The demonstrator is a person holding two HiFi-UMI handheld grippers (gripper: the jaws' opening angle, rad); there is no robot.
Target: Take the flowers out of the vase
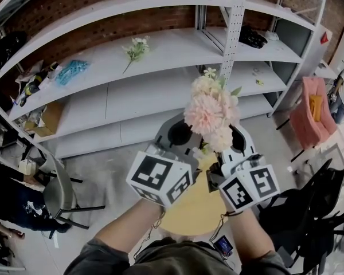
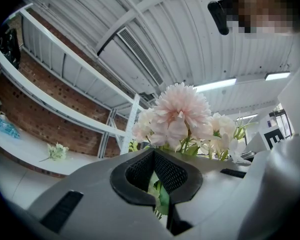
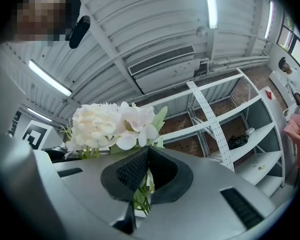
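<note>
Two claws mid-frame: left claw [image 2: 159, 184] pinching flowers [image 1: 209, 110] at stems [image 2: 162, 199], right claw [image 3: 142, 176] likewise. Likely light, floppy, petals crushable: grip stems, never blooms.

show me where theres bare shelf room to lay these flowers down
The shelf is bare between the loose sprig and the post. The shelf below is bare along its middle. The left end is crowded: blue packet, cardboard box.
</note>
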